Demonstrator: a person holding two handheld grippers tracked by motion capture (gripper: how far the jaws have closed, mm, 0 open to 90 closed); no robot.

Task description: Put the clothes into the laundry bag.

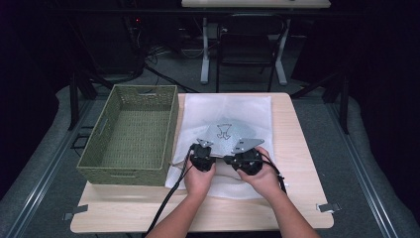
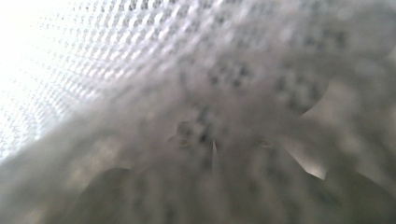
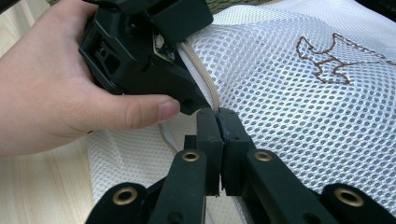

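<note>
A white mesh bag (image 1: 225,111) with a brown embroidered dog figure (image 3: 334,58) lies on the wooden table (image 1: 297,148). In the right gripper view my right gripper (image 3: 218,116) is shut on the bag's beige corded edge (image 3: 203,77). A hand holds my left gripper (image 3: 140,51) just to the left of it on the same edge, its jaws hidden behind its body. Blurred mesh (image 2: 140,60) lies right against the left gripper's camera. From above, the left gripper (image 1: 205,148) and right gripper (image 1: 243,148) sit side by side at the bag's near part, which is raised a little.
A green woven basket (image 1: 121,176) stands on the table's left side, touching the bag's left border. Bare table shows to the right of the bag and along the near edge. A chair (image 1: 247,44) and table legs stand beyond the far edge.
</note>
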